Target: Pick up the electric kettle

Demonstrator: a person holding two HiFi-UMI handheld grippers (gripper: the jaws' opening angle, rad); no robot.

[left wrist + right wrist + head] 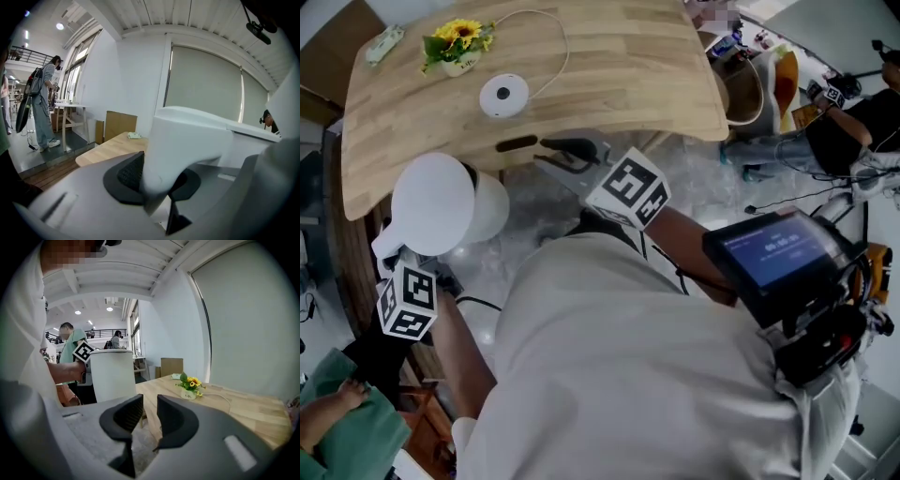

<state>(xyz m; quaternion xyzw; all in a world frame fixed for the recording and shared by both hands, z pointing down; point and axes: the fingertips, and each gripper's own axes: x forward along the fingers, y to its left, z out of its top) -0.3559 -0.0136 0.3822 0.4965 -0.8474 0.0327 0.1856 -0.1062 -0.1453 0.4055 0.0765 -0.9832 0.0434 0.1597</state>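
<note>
The white electric kettle (441, 202) hangs in the air beside the wooden table's (619, 66) front left corner. My left gripper (398, 258) is shut on its handle (187, 140), which fills the space between the dark pads (129, 173). The kettle's round white base (503, 95) lies on the table with its cord looping behind. My right gripper (567, 150) hovers at the table's front edge, pointing over it. Its jaws (149, 411) stand a little apart with nothing between them. The right gripper view shows the kettle body (112, 373) off to the left.
A small pot of yellow flowers (455, 47) and a pale flat object (384, 42) sit at the table's far left. A device with a blue screen (778, 253) hangs at my right side. Someone in green (337, 422) stands at lower left; cables and gear lie at right.
</note>
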